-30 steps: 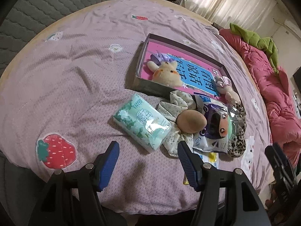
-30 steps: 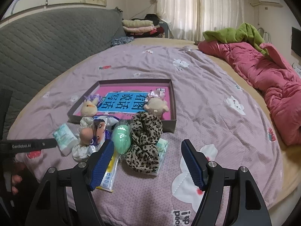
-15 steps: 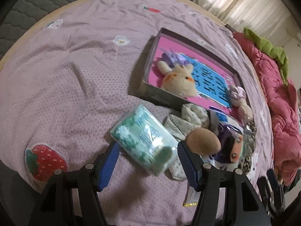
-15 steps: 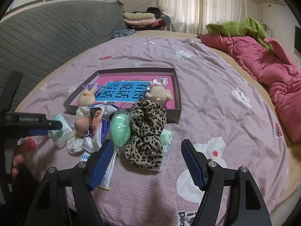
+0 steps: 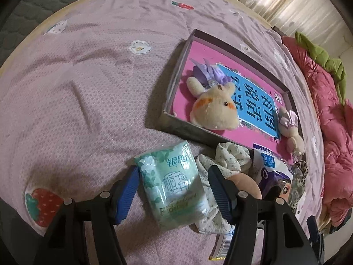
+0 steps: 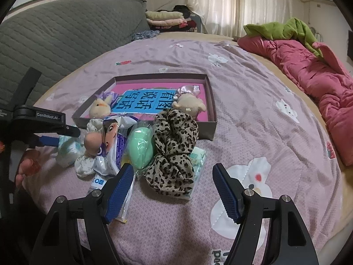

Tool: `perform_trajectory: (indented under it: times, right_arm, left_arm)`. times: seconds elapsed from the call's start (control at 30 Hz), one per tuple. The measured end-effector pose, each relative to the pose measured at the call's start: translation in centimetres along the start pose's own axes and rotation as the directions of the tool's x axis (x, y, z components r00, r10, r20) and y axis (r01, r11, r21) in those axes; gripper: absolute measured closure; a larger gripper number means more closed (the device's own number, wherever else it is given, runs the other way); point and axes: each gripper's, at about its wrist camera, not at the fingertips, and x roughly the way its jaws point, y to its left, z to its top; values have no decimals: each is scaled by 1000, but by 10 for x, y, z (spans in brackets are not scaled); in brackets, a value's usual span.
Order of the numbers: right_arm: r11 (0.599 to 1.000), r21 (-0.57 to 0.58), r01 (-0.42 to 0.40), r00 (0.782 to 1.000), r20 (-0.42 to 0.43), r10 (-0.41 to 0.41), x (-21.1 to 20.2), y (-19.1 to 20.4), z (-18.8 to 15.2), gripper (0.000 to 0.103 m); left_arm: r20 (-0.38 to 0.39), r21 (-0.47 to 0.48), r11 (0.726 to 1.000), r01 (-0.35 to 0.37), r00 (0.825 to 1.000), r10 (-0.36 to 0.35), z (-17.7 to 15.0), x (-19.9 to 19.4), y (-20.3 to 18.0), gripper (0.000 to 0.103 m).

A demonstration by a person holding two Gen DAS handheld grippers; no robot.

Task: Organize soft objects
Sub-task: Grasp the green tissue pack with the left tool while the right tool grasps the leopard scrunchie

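A green tissue pack point(image 5: 174, 183) lies on the purple bedspread between the open jaws of my left gripper point(image 5: 173, 191); it also shows in the right wrist view point(image 6: 67, 148). Beside it are a floral scrunchie point(image 5: 227, 156), a tan makeup sponge point(image 5: 247, 183) and a cartoon wipes pack point(image 6: 112, 141). The shallow pink-lined box point(image 5: 176, 84) holds a rabbit plush point(image 5: 216, 108) and a bear plush point(image 6: 189, 105). My right gripper point(image 6: 173, 186) is open, just in front of a leopard scrunchie point(image 6: 174, 145) and a mint sponge point(image 6: 141, 148).
A pink quilt point(image 6: 308, 66) with a green blanket on it lies along the right side of the bed. A grey quilted headboard point(image 6: 55, 35) stands at the left. Folded clothes point(image 6: 167, 17) sit at the back.
My left gripper has moved forward and down so the tissue pack now lies between its open jaws. My right gripper has moved slightly closer to the leopard scrunchie.
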Motion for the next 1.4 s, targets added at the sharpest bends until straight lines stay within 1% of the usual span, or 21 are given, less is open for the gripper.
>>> perform_trajectory:
  times: [0.1,0.23,0.33,0.4,0.57,0.7,0.73,0.77,0.83,0.9,1.0,1.07,1.2,1.4]
  right_arm:
    - [1000,24,-3,1000,-5,3,4,-4,-1,28]
    - [1000,20,8,1000,-11,-8,15,-4,-3,28]
    - [1000,5,22,1000,-21,-22,24,-3,-3,28]
    - [999,-8,43,999,-19,-43,30,-2,-2,28]
    - [993,-46,108,994,-15,-109,45,-1,0,28]
    - [992,-59,115,993,-11,-116,57,-1,2,28]
    - [992,-62,110,994,-10,-111,59,0,2,29]
    - [993,-65,103,995,-8,-104,60,0,2,37]
    - [993,-70,90,996,-4,-90,62,2,2,47]
    - [992,-81,98,995,7,-98,63,4,4,52]
    - [995,-73,68,997,26,-66,62,3,6,74]
    - [996,-63,65,997,43,-63,59,1,8,82]
    - [999,-28,42,998,53,-40,48,-6,12,86]
    - [999,-5,36,999,21,-36,38,-8,12,87]
  left_arm:
    - [3,25,999,-21,1000,20,-1,3,-5,39]
    - [6,58,997,-43,999,43,-5,8,-8,39]
    - [-3,57,998,-36,999,36,-8,11,-6,39]
    - [-11,54,998,-33,999,33,-10,15,-3,39]
    - [1,70,997,-36,999,36,-14,14,-1,39]
    - [16,81,996,-37,999,36,-17,14,-2,39]
    - [18,87,996,-37,999,35,-17,14,-2,39]
    - [20,87,996,-36,999,34,-18,13,-1,40]
    - [24,86,996,-29,999,27,-19,13,1,41]
    - [26,91,995,-33,999,31,-20,12,1,42]
    - [31,89,995,-35,999,32,-20,11,1,43]
    - [35,97,995,-38,999,34,-21,11,0,46]
    - [36,111,993,-27,999,23,-21,9,-2,48]
    - [30,130,991,-12,1000,8,-20,3,-5,49]
